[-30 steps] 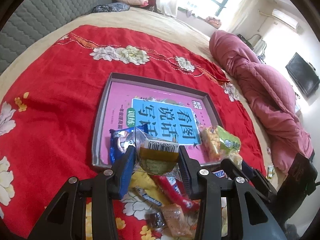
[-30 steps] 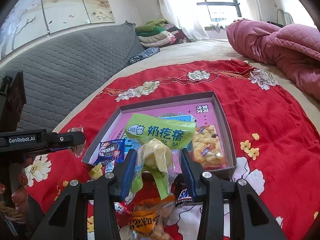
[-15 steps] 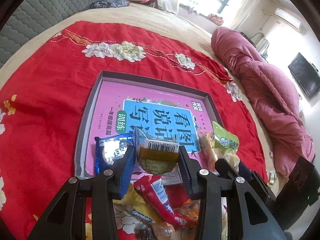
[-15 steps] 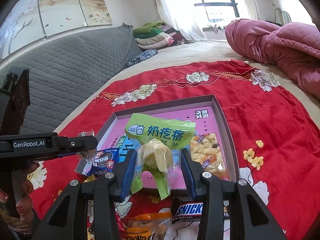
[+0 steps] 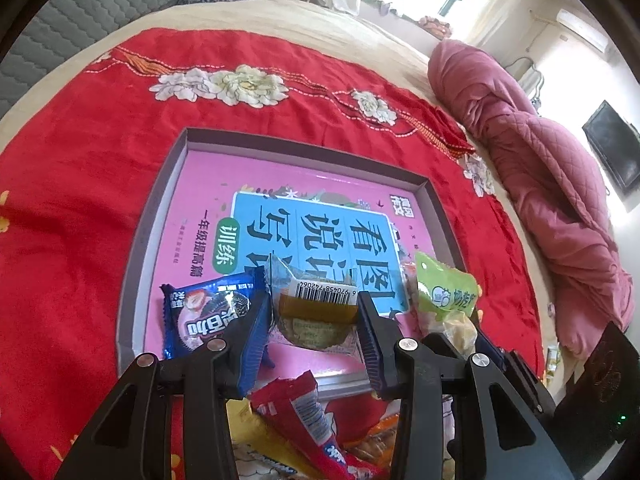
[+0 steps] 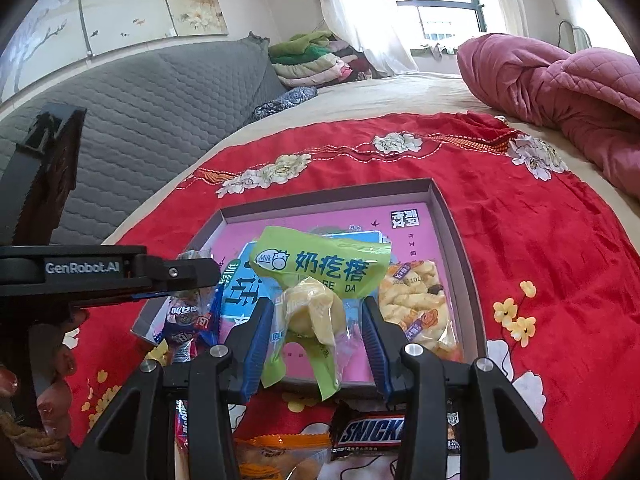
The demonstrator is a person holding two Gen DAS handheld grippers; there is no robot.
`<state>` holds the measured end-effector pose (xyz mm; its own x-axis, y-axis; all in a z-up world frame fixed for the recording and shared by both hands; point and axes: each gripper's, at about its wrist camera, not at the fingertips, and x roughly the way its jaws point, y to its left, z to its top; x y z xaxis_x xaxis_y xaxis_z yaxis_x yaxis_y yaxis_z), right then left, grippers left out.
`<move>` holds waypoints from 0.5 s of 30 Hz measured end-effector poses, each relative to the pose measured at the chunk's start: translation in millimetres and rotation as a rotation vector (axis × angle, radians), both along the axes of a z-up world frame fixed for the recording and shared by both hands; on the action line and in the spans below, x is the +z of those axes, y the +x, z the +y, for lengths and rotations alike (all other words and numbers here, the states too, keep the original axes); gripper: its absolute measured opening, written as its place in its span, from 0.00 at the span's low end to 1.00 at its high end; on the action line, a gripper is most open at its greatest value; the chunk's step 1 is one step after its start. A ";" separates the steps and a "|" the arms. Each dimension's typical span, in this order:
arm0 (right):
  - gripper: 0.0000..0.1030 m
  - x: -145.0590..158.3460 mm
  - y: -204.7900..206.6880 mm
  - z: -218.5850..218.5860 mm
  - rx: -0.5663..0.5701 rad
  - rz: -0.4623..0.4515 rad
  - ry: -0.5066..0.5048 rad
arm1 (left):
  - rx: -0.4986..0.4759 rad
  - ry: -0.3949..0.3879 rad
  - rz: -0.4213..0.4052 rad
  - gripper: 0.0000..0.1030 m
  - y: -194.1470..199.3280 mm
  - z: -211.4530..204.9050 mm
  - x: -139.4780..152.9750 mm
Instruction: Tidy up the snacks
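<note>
A shallow grey box point(image 5: 144, 220) point(image 6: 448, 216) with a pink and blue printed floor lies on a red flowered cloth. My left gripper point(image 5: 314, 320) is shut on a clear pastry packet point(image 5: 312, 316) with a barcode, held over the box's near edge. Beside it in the box lies a blue cookie pack point(image 5: 208, 312) point(image 6: 188, 320). My right gripper point(image 6: 318, 320) is shut on a green milk-snack bag point(image 6: 320, 268) with a pale lump inside, also over the near edge. A clear bag of puffed snacks point(image 6: 416, 304) rests in the box's right corner. The left gripper's arm shows at the left of the right wrist view.
Loose snacks lie on the cloth in front of the box: a red wrapper point(image 5: 304, 416), a Snickers bar point(image 6: 372, 432), an orange packet point(image 6: 276, 452). A pink quilt point(image 6: 560, 80) is heaped at the right. A grey padded headboard point(image 6: 140, 100) runs along the left.
Both grippers have moved forward and down toward the box with their packets still held. The box looks larger and nearer, most clearly in the left wrist view.
</note>
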<state>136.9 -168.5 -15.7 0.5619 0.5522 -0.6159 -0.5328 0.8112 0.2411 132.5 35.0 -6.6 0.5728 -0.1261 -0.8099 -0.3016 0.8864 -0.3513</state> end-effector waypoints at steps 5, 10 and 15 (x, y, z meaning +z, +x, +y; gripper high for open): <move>0.43 -4.1 2.4 4.3 0.014 -0.009 -0.023 | -0.004 0.001 0.025 0.43 7.8 -2.7 -9.3; 0.43 -8.4 1.7 8.0 0.032 -0.010 -0.042 | -0.013 0.009 0.045 0.43 12.2 -5.9 -16.3; 0.44 -13.0 2.6 10.7 0.037 -0.017 -0.072 | -0.019 0.011 0.064 0.43 14.4 -8.9 -23.7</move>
